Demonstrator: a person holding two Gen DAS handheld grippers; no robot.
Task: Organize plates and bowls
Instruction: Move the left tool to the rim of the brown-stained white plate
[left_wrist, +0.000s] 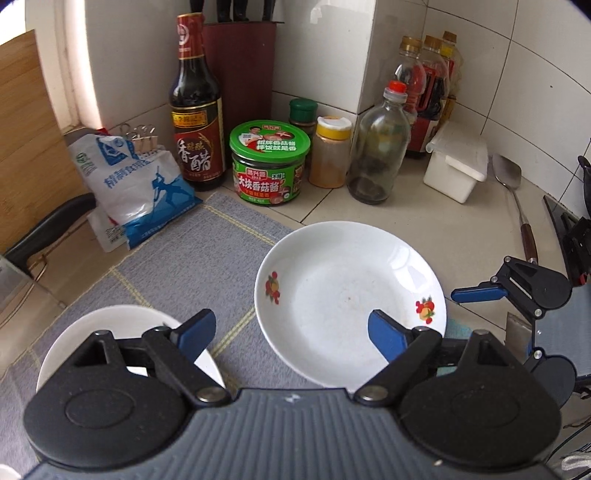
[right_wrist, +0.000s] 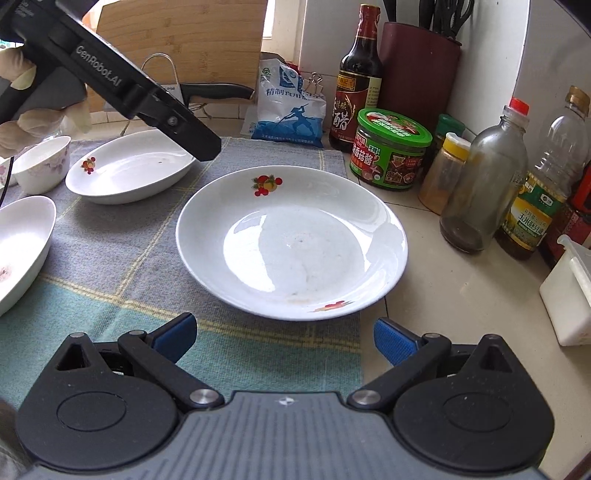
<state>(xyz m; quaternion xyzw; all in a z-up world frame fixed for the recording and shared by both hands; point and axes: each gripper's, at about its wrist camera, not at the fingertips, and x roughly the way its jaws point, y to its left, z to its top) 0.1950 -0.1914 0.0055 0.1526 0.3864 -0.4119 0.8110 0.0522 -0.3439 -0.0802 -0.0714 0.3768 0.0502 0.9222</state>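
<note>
A large white plate with fruit prints (right_wrist: 291, 243) lies on the grey checked mat (right_wrist: 122, 258), partly over the mat's right edge; it also shows in the left wrist view (left_wrist: 343, 299). My right gripper (right_wrist: 284, 341) is open and empty just in front of its near rim. My left gripper (left_wrist: 291, 332) is open and empty, above the mat between that plate and a second white plate (left_wrist: 122, 325). That second plate (right_wrist: 129, 171) sits at the mat's far left. A flowered bowl (right_wrist: 44, 162) and another white dish (right_wrist: 18, 251) lie further left.
Along the back stand a salt bag (right_wrist: 291, 107), a vinegar bottle (right_wrist: 358, 77), a green-lidded jar (right_wrist: 391, 153), a spice shaker (right_wrist: 443, 173), a glass bottle (right_wrist: 484, 184), oil bottles (right_wrist: 543, 192) and a knife block (right_wrist: 417, 66). A white box (right_wrist: 569, 295) is at the right. A spatula (left_wrist: 513, 199) lies beyond.
</note>
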